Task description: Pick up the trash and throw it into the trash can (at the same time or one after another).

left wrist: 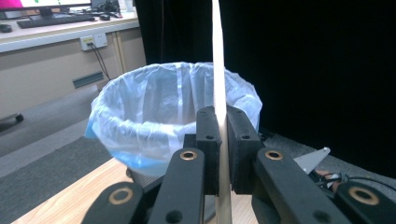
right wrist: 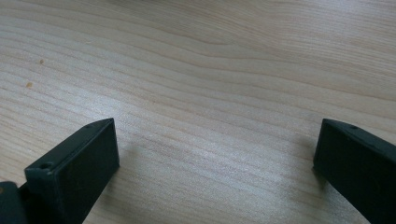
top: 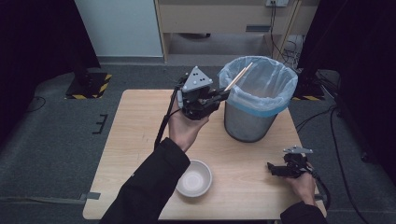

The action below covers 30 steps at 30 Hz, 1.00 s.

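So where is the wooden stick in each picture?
High view: the wooden stick is upper middle, held by the left gripper, slanting over the bin's near rim.
Left gripper view: it stands upright in the centre, clamped between the jaws.
Right gripper view: bare table, no stick.
Shared landmark: the bin with the blue bag.

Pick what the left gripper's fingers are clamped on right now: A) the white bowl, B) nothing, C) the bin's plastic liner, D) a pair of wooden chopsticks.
D: the left gripper has its fingers shut on the wooden chopsticks, which stick up in front of the lined bin; the white bowl sits untouched on the table.
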### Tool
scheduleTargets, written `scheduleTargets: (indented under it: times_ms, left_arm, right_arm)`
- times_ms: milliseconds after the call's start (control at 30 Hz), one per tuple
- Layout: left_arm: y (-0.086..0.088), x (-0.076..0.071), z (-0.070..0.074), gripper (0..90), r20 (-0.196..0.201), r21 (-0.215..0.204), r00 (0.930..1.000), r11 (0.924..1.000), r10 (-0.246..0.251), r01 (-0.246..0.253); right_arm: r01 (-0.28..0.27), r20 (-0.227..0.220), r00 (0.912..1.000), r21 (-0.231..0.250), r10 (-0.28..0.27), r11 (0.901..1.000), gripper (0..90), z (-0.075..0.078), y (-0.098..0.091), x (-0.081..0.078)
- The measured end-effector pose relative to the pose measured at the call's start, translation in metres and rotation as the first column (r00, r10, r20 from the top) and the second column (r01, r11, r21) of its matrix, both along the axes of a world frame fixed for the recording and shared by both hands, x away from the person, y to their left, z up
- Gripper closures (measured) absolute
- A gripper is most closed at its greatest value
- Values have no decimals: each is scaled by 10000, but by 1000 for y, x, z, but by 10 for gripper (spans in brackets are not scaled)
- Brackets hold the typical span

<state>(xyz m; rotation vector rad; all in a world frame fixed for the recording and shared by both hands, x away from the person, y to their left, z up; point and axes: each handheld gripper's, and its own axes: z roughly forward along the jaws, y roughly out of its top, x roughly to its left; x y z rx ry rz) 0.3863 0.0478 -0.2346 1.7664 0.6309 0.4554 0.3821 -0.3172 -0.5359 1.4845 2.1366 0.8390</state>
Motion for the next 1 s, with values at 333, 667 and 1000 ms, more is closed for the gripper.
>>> scheduleTargets:
  times_ms: [333,667,1000]
  left_arm:
    - [-15,16,14,846,211,-73,9998,10000,49,-47]
    - [-30,34,19,845,317,-45,9994,9999,125,-123]
    - [-52,59,22,845,454,91,9987,9996,245,-250]
  right_arm:
    - [36,-12,10000,21,-36,10000,2,0,0,0]
    - [-4,-15,10000,-10,4,10000,2,0,0,0]
    - [-3,-1,10000,-7,3,10000,2,0,0,0]
